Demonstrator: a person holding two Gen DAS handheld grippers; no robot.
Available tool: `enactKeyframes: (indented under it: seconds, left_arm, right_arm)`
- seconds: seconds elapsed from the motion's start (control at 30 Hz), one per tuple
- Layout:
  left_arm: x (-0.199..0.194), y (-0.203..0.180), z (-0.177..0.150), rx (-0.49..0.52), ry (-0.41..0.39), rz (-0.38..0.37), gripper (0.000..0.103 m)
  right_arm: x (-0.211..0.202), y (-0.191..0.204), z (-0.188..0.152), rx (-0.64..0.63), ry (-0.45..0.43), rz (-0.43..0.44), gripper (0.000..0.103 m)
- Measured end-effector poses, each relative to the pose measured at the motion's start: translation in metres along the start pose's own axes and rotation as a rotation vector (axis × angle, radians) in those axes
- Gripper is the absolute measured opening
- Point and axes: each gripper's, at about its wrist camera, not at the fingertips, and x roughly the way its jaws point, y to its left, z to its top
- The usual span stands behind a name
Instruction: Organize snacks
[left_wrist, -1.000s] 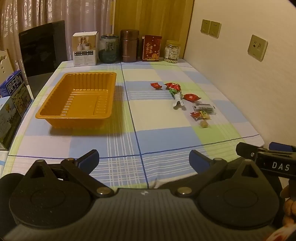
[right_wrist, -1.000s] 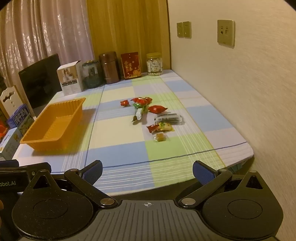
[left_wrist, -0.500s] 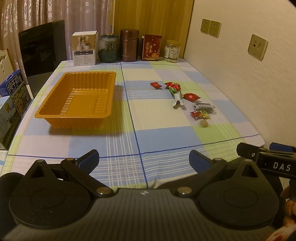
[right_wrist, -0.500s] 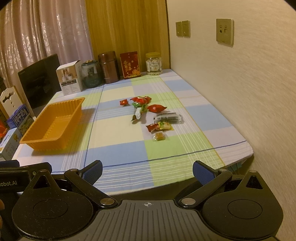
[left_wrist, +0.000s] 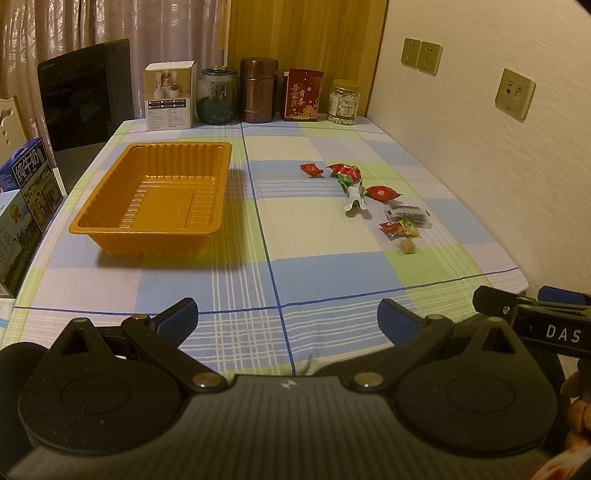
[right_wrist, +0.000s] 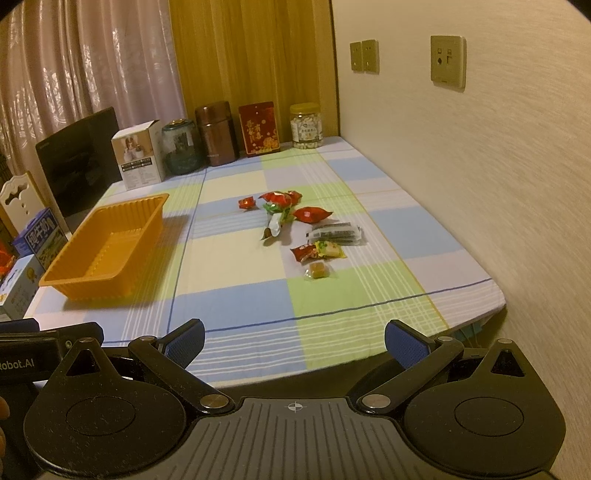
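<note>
- Left tool (left_wrist: 287, 320): blue-padded fingers spread apart, holding nothing, above the counter's (left_wrist: 332, 280) near edge; this view alone shows the ribbed orange plastic tray's (left_wrist: 155, 192) bare floor, ahead and left.
- Right tool (right_wrist: 294, 339): fingers likewise apart and empty; its view shows the counter's rounded corner.
- Snacks (right_wrist: 303, 225): crinkly red, green and dark wrappers strewn on checked cloth, ahead of the right tool, well apart from the tray.

tray (left_wrist: 151, 229) left, snacks (left_wrist: 373, 199) right, jars (left_wrist: 258, 90) behind
</note>
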Motion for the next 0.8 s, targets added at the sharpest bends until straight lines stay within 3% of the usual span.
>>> enactKeyframes:
  seconds: [0.8]
  left_arm:
    - [0.0017, -0.0026, -0.0036, -0.009, 0.004, -0.003, 0.103]
  right_arm:
    - [0.0022, -0.0004, -0.0027, 0.001, 0.004, 0.0, 0.103]
